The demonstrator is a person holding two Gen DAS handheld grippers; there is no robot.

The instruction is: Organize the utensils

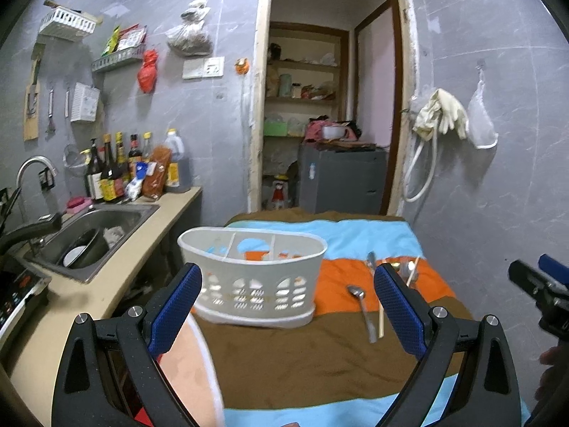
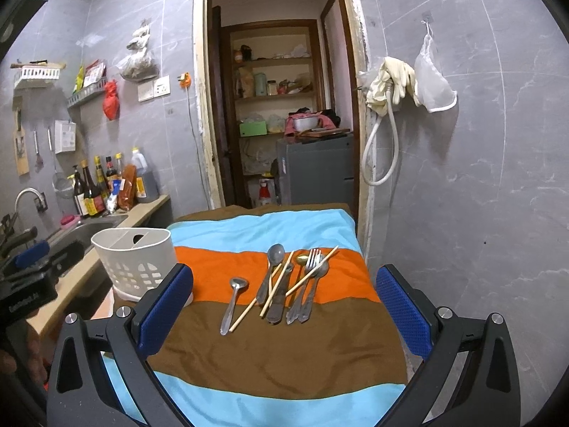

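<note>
— where were the utensils?
— loose metal spoons, fork and wooden chopsticks [image 2: 284, 281] lay on the striped cloth [image 2: 277, 356], right of the white slotted plastic caddy [image 1: 254, 277].
— my hand-held grippers?
— left hand-held gripper [image 1: 288, 306] and right hand-held gripper [image 2: 284, 316] both gaped wide, empty.

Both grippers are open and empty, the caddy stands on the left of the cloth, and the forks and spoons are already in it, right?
Not quite: the caddy is empty. The right wrist view shows the utensils lying on the cloth. The rest holds.
</note>
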